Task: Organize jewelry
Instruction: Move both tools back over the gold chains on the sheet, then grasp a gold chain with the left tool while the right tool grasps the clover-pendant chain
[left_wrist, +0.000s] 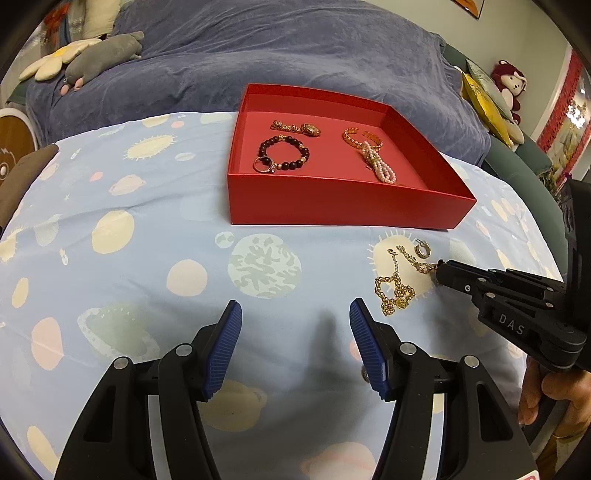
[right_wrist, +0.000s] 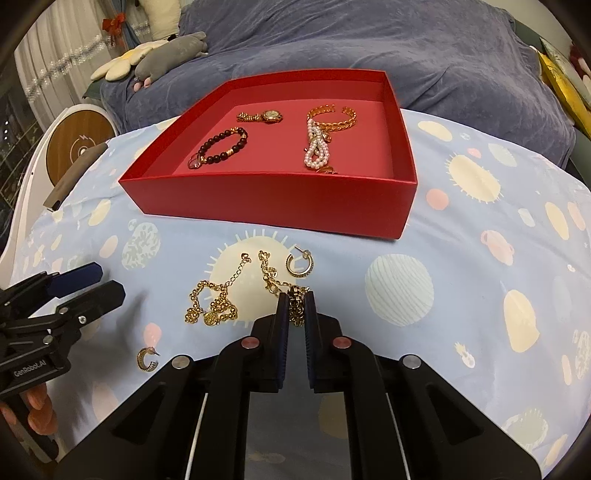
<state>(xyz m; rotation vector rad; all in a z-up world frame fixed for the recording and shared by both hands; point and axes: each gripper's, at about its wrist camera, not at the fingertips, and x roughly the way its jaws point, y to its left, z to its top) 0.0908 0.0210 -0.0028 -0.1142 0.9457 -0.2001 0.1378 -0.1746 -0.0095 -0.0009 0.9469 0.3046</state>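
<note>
1. Right gripper (right_wrist: 296, 308), lower centre of the right wrist view: jaws clamped on gold chain necklace (right_wrist: 218, 299) lying on patterned cloth (right_wrist: 461, 280).
2. Left gripper (left_wrist: 295, 325), bottom of the left wrist view: jaws apart, nothing between.
3. Red box (right_wrist: 273, 199), upper centre: held watch, bracelets, pearls.
4. 2 hoop earrings on cloth: 1 (right_wrist: 300, 264) beside necklace, 1 (right_wrist: 147, 359) lower left.

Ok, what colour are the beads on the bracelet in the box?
Dark, near-black beads with a few gold ones; clearest in the right wrist view.
</note>
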